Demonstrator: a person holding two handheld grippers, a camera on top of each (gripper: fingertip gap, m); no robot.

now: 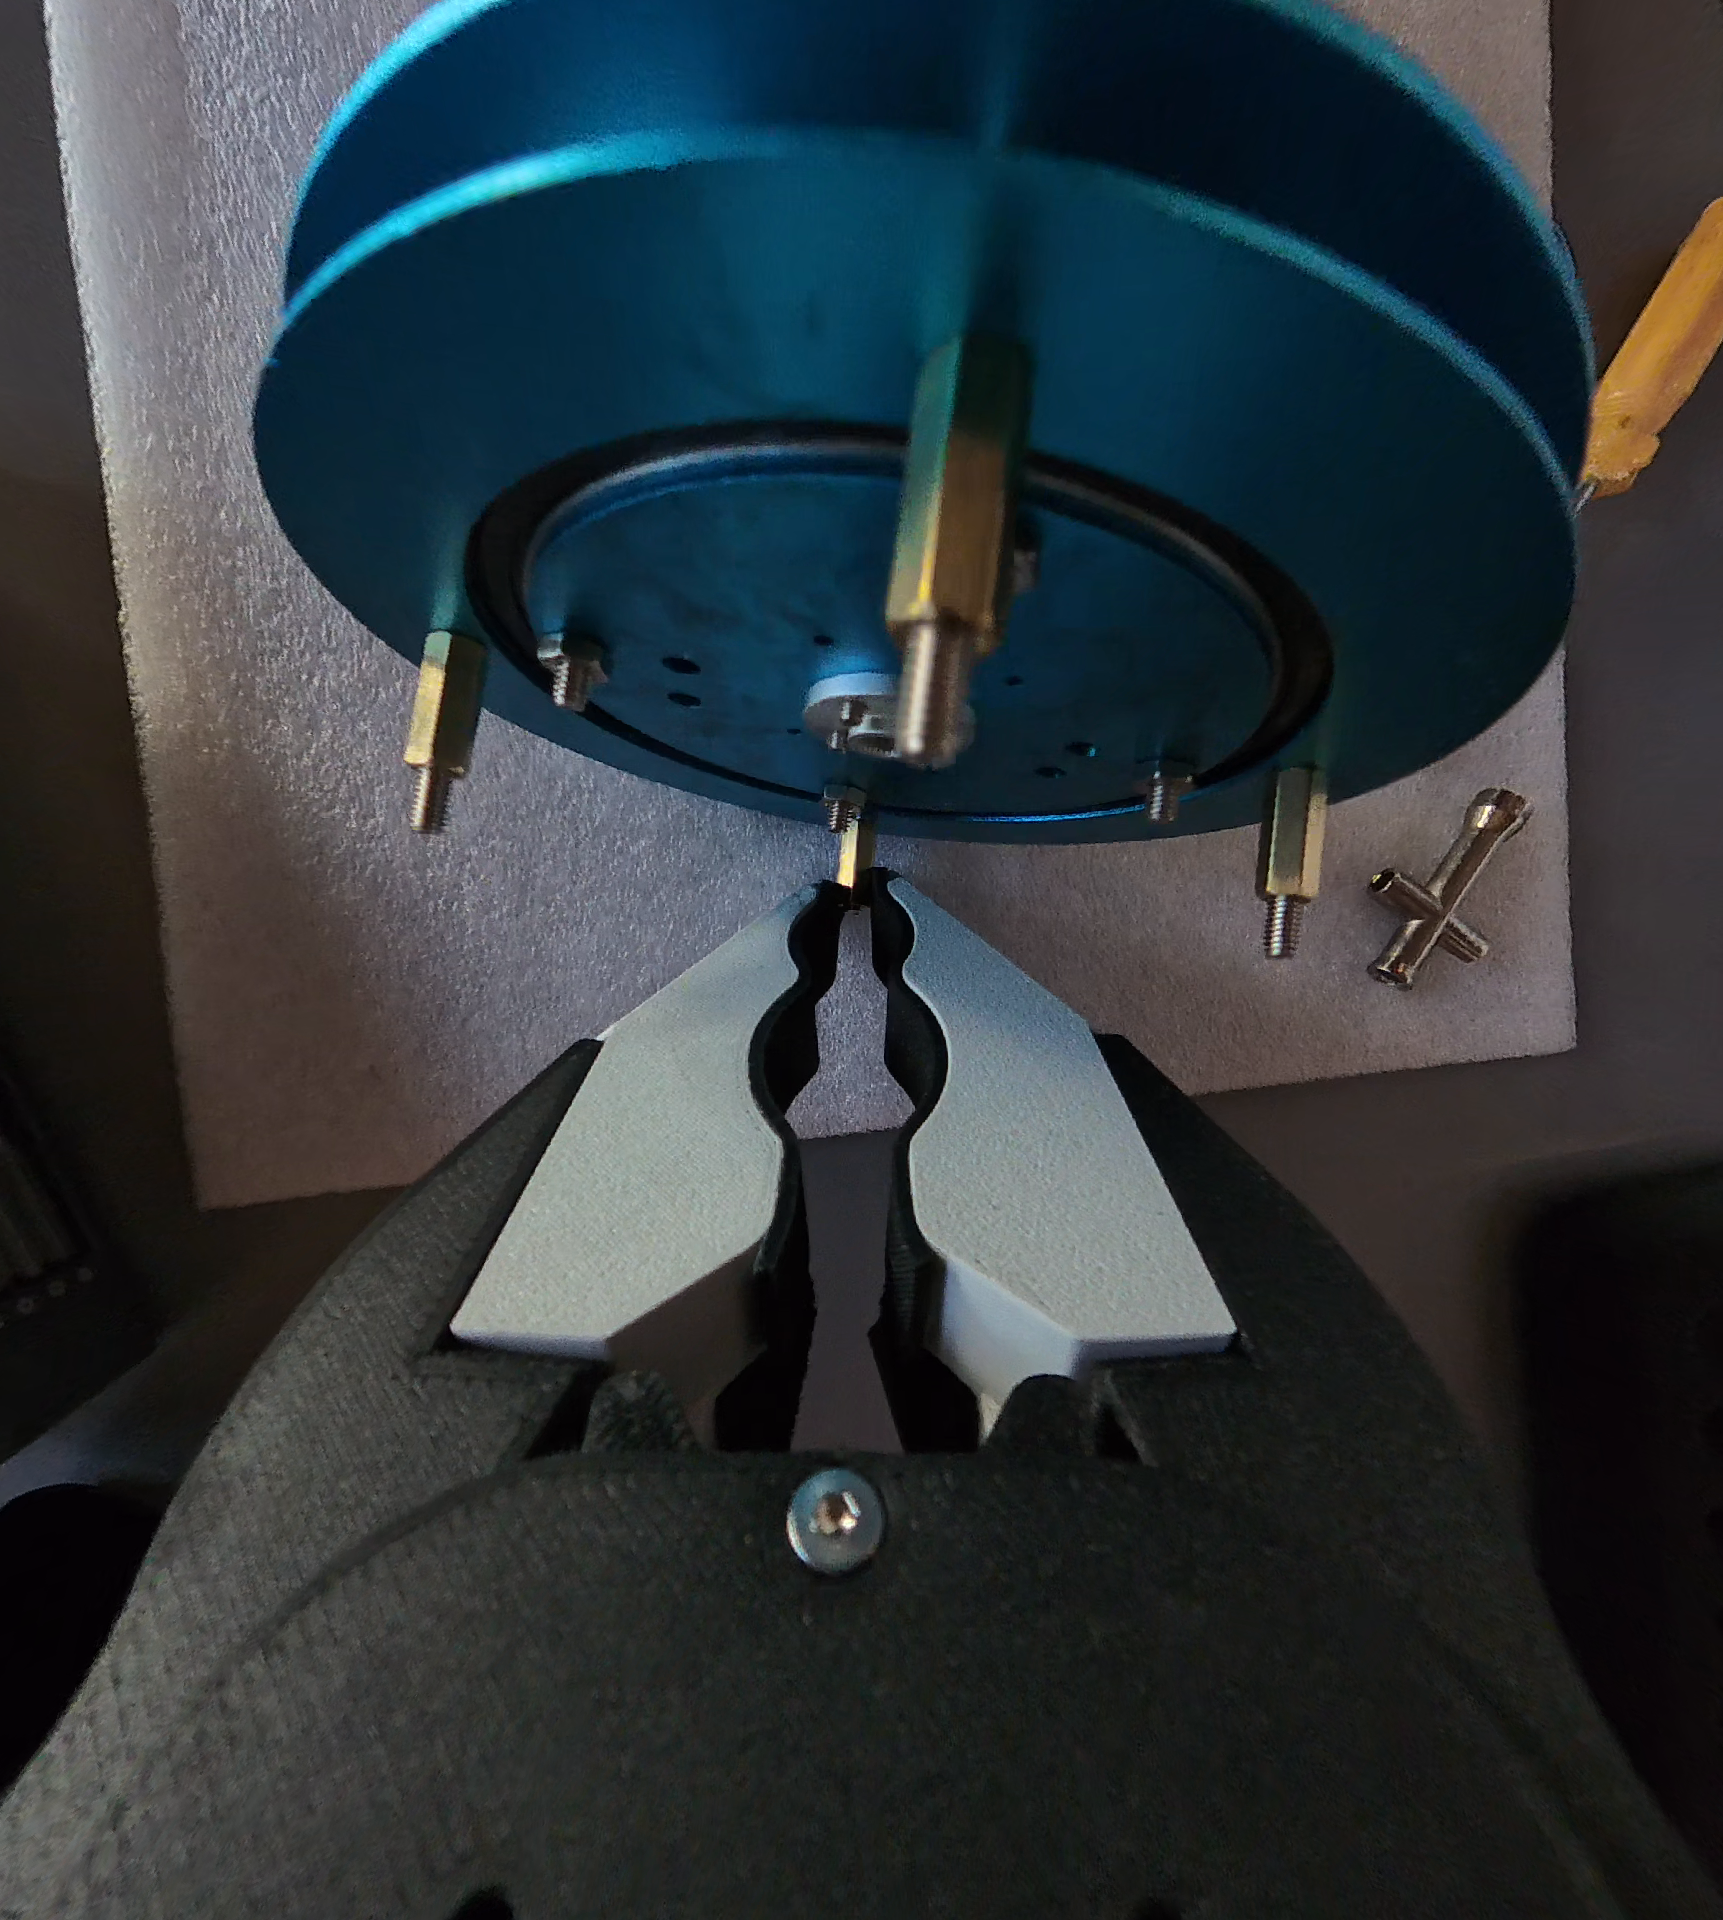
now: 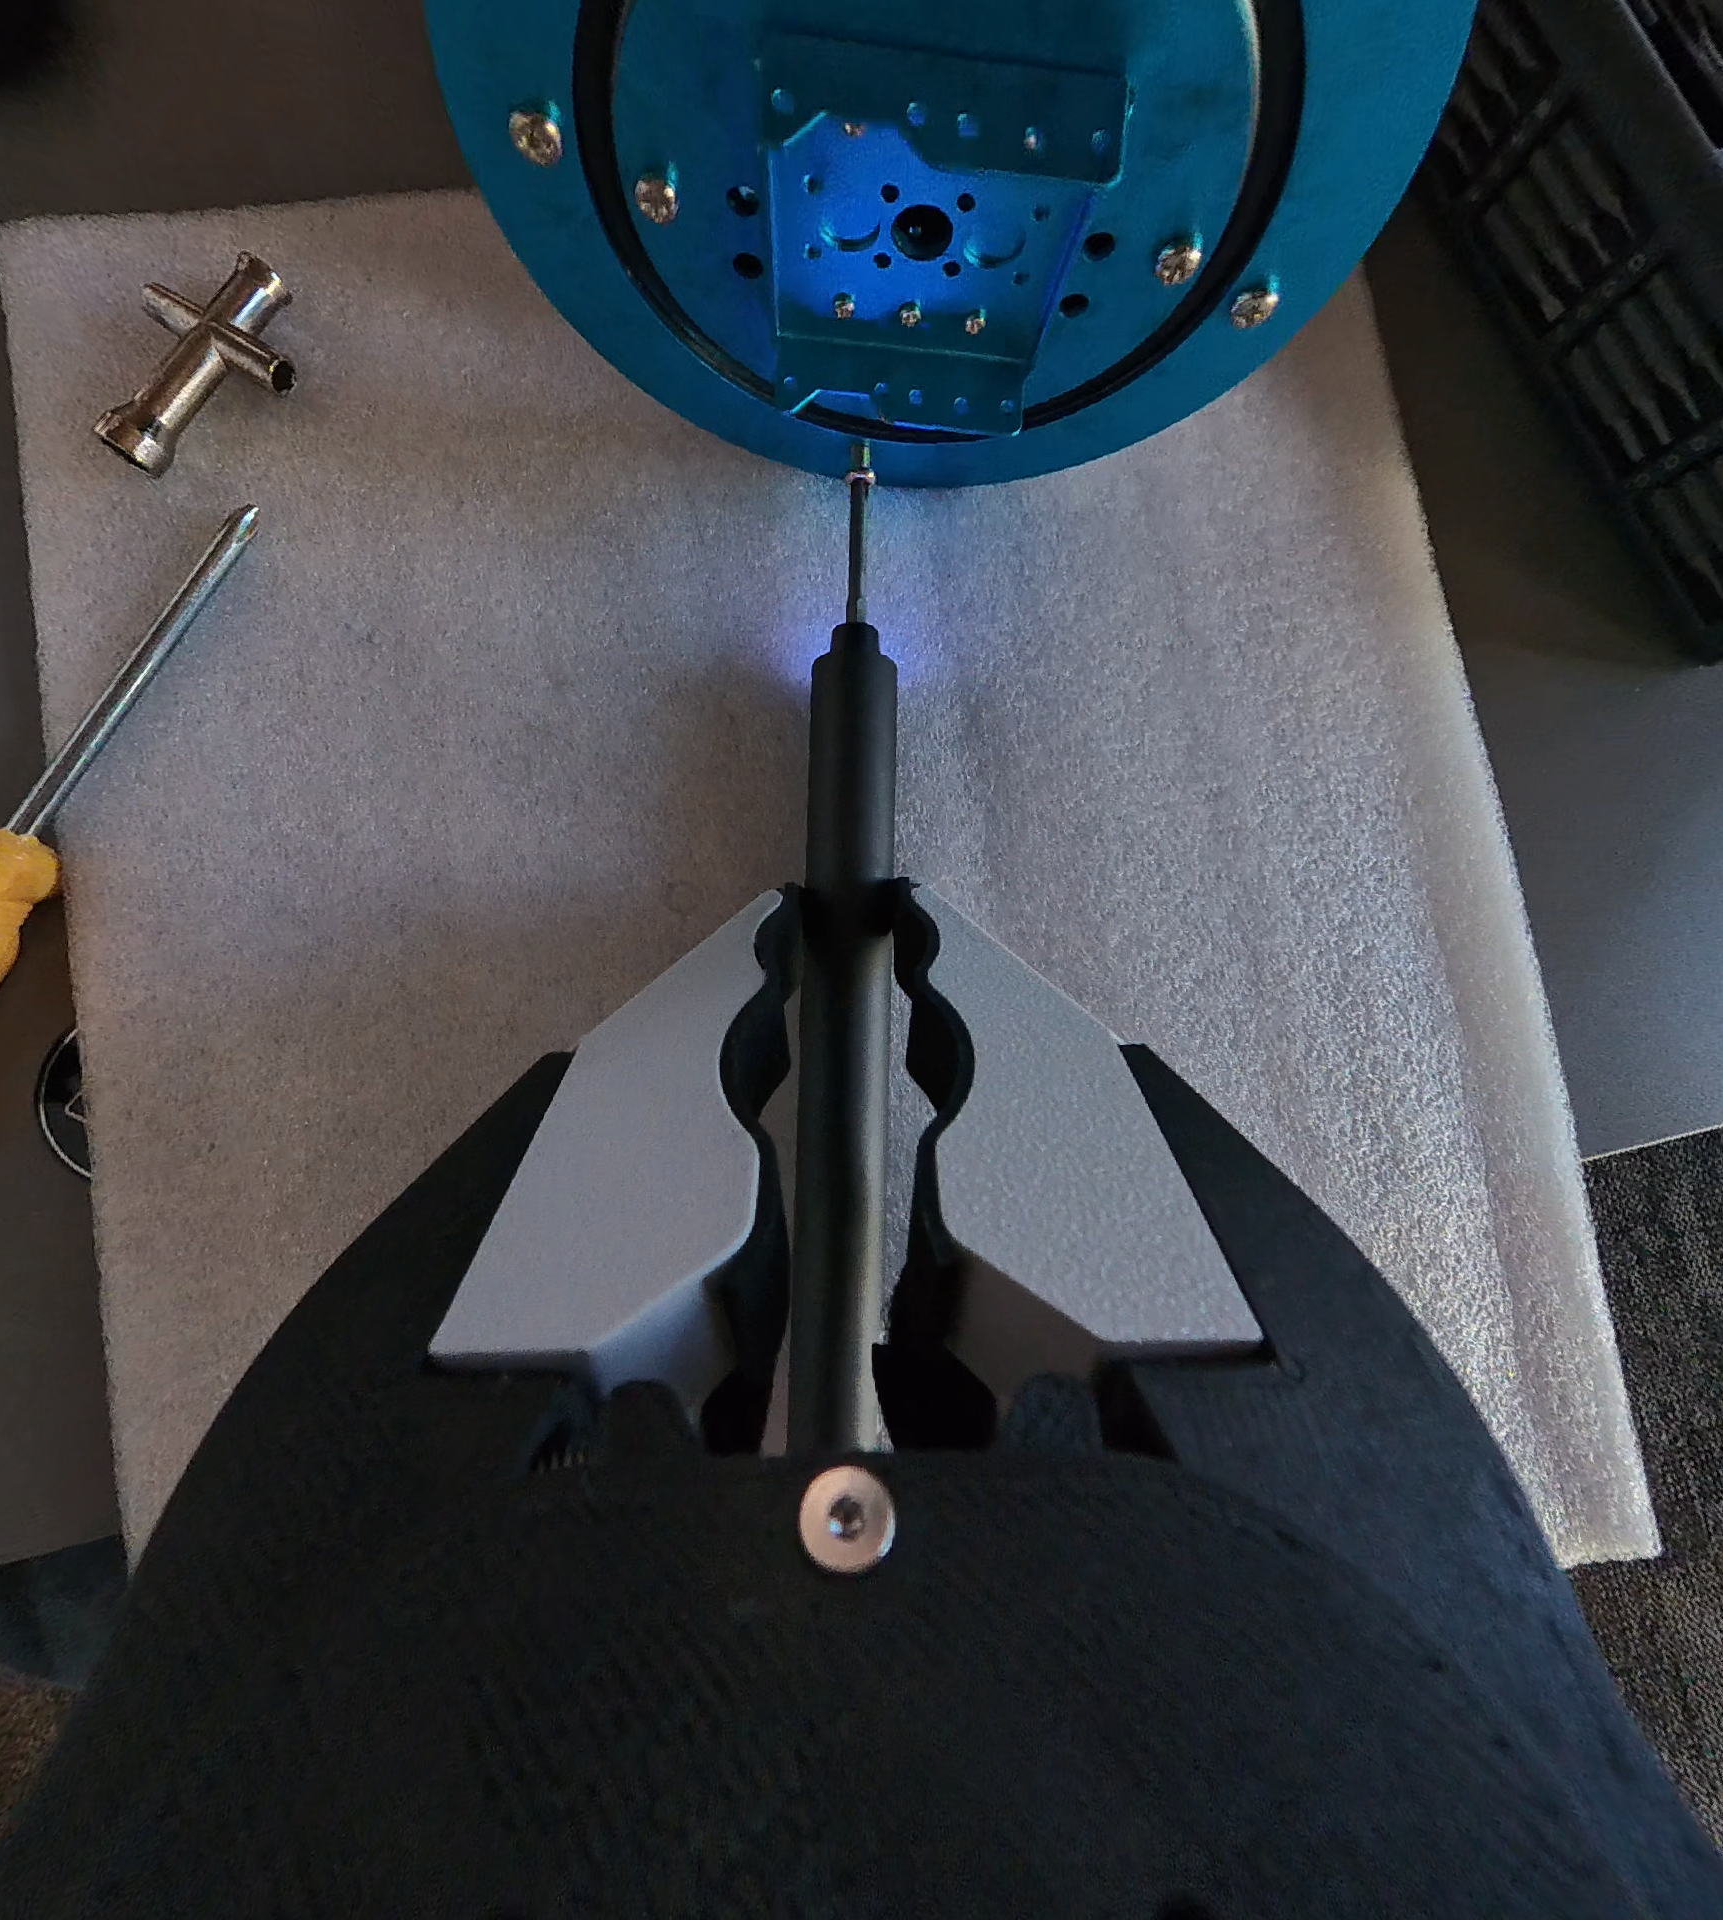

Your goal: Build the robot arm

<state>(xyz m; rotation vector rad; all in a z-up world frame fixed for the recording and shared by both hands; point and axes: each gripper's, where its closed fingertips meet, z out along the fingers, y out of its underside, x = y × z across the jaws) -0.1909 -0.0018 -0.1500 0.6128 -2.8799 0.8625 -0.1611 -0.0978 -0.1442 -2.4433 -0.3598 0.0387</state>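
**A:** Where is the blue disc assembly [image 1: 919,436]?

**B:** Lifted on edge above a white foam sheet [image 1: 317,935], straight ahead of both tools. The left wrist view shows one face, with brass standoffs [image 1: 956,540] sticking out toward the camera. The right wrist view shows the other face [image 2: 940,208], with a blue bracket [image 2: 924,260] in its middle and screws around the ring.

**A:** And the left tool [image 1: 855,894]?

**B:** Its tips are pressed together on a small brass standoff [image 1: 852,857] at the disc's near rim, pinching its free end. The disc sits just beyond the fingertips.

**A:** The right tool [image 2: 846,909]?

**B:** Closed around a slim black screwdriver [image 2: 846,935], which runs forward along its fingers. The thin bit [image 2: 862,540] reaches the disc's lower rim and meets a small screw head [image 2: 862,476] there. A bluish glow shows at the driver's nose.

**A:** What lies around them?

**B:** A silver cross wrench [image 2: 202,358] rests on the foam, left of the disc in the right wrist view. A yellow-handled screwdriver [image 2: 36,831] lies beside it, shaft on the foam and handle out over the grey worktop [image 2: 1667,935]. A black case of driver bits [image 2: 1615,312] stands on the worktop at the right of that view, well apart from the tools.
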